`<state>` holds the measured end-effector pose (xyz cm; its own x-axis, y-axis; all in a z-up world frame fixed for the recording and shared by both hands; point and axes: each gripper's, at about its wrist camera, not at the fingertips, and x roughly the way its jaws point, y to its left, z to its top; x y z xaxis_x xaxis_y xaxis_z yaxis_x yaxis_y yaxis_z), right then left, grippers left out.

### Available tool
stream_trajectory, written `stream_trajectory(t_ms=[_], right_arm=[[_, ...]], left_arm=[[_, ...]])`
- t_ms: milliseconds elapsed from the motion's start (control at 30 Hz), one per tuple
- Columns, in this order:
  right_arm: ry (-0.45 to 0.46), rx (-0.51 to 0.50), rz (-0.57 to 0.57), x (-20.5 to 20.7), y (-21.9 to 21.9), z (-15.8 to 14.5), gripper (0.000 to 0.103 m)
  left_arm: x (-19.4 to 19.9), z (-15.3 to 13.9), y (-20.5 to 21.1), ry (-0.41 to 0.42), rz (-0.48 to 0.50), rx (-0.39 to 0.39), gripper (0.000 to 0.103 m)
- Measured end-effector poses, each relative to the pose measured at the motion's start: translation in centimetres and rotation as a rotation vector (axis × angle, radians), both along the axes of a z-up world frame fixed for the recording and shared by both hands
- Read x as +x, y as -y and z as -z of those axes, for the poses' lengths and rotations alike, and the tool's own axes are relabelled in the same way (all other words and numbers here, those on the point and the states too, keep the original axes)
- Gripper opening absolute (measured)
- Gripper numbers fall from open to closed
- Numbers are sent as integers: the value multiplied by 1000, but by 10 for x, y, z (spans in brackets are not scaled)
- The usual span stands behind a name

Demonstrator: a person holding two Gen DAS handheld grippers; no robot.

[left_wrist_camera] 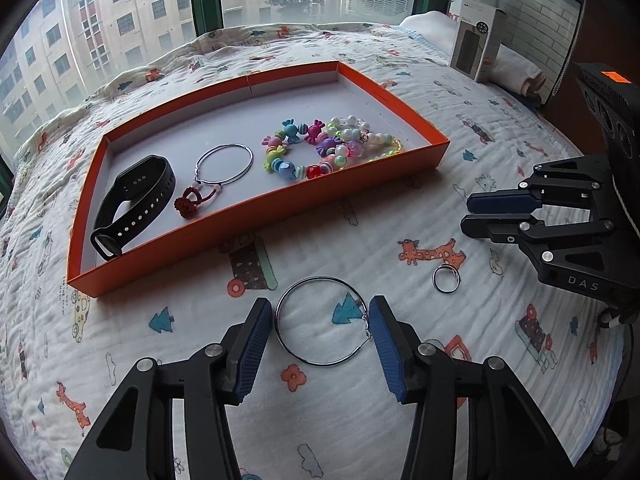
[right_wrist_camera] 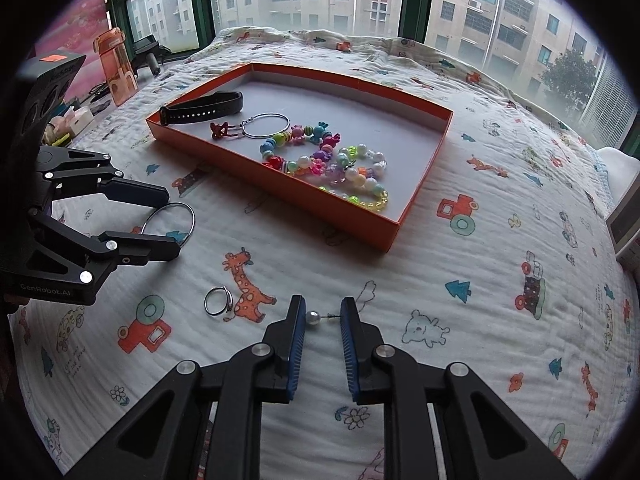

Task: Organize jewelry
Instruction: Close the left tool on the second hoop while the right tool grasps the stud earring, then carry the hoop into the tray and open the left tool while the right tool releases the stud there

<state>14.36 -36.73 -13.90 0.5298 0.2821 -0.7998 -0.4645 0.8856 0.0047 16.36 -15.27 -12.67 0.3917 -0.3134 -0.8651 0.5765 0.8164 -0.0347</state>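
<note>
A silver hoop earring (left_wrist_camera: pixel 316 363) lies flat on the quilt between the blue pads of my left gripper (left_wrist_camera: pixel 320 300), and both pads touch its rim. From the right wrist view that left gripper (right_wrist_camera: pixel 175 222) brackets the same hoop earring (right_wrist_camera: pixel 192 216). My right gripper (right_wrist_camera: pixel 323 300) is shut down narrow on a pearl stud earring (right_wrist_camera: pixel 313 317), whose pearl sits against the left pad and whose pin reaches the right pad. A small silver ring (left_wrist_camera: pixel 436 280) (right_wrist_camera: pixel 206 304) lies loose between the two grippers. The orange tray (left_wrist_camera: pixel 256 204) holds a black watch band (left_wrist_camera: pixel 160 184), another hoop, a red knot charm and bead bracelets (left_wrist_camera: pixel 316 144).
Everything rests on a white quilt (right_wrist_camera: pixel 480 280) printed with cartoons, beside large windows. A grey product box (left_wrist_camera: pixel 476 40) stands at the far right corner. An orange drink bottle (right_wrist_camera: pixel 116 68) and small clutter sit off the quilt's left edge.
</note>
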Motion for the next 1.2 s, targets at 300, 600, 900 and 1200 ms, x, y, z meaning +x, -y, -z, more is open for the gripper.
stream_trajectory(t_ms=[300,600,900,1200], right_arm=[[-25,84,134,-11,5,-11,21],[28,131,242,-25,-2,-44,21],[116,143,267,-38,-15,-80,21],[167,151,261,-47,-24,-100,21]], left_arm=[[-5,-14,-6,22,-46,-27,52],[-18,-59,-29,93,-122,-88,52],[-38,-104,-51,169,-176,-144,52],[-54,-134,-66,224,-210,-178,52]])
